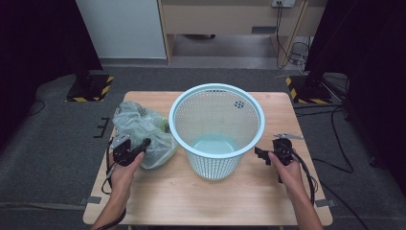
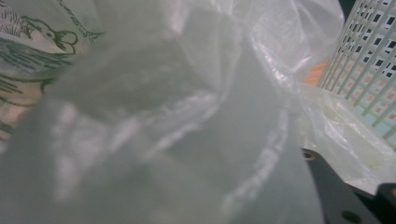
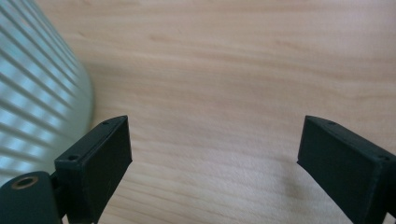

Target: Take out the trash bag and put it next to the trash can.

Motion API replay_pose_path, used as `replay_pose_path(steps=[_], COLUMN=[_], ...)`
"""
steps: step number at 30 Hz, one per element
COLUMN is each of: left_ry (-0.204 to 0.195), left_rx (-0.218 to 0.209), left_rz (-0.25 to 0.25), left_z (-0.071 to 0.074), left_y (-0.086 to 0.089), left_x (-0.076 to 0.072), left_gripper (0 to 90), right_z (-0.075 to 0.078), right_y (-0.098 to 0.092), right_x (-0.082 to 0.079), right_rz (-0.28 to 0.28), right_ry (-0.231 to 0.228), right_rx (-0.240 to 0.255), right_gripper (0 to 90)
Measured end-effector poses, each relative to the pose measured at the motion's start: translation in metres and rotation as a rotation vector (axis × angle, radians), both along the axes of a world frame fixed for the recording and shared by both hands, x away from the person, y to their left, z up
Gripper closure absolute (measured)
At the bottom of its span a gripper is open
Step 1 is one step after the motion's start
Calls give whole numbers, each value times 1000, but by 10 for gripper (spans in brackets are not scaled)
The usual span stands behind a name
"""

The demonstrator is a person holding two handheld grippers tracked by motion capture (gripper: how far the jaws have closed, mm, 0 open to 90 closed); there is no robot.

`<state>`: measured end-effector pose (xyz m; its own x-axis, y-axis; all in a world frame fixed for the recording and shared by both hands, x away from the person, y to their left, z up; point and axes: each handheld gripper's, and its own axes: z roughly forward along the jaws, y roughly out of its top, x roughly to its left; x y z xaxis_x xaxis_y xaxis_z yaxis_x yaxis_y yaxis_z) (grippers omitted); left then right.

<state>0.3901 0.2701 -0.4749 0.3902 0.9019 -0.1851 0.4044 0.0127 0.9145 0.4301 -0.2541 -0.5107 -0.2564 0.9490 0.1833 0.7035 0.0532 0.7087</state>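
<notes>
A light-blue mesh basket (image 1: 216, 129) stands upright in the middle of the wooden table (image 1: 215, 201), with nothing in it. Left of it lies a crumpled translucent plastic bag (image 1: 143, 129) with green print. My left gripper (image 1: 142, 146) is low at the bag's near side, pointing into it. In the left gripper view the bag (image 2: 177, 121) drapes over the jaws; one jaw shows far out at the lower right, the other is hidden, and the basket (image 2: 369, 56) stands beyond. My right gripper (image 1: 261, 155) (image 3: 212, 158) is open just above bare wood, right beside the basket wall (image 3: 32, 93).
Black stand bases with yellow-black tape (image 1: 88, 87) (image 1: 306, 88) sit on the grey floor behind the table's far corners. Cables (image 1: 335, 143) run across the floor at the right. Bare wood lies in front of the basket, toward the near table edge.
</notes>
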Motion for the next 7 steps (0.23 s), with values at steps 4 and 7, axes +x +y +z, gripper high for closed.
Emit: replay_pose_path(steps=[4, 7], left_ry=[1, 0], left_rx=[-6, -5], left_rz=[6, 3], left_z=[-2, -2], left_y=[0, -1], left_x=[0, -1], left_gripper=[606, 590], right_z=[-18, -21], right_y=[2, 6], right_x=[0, 0], right_rz=[-11, -10], right_ry=[32, 10], right_rx=[-51, -94], right_gripper=[96, 92])
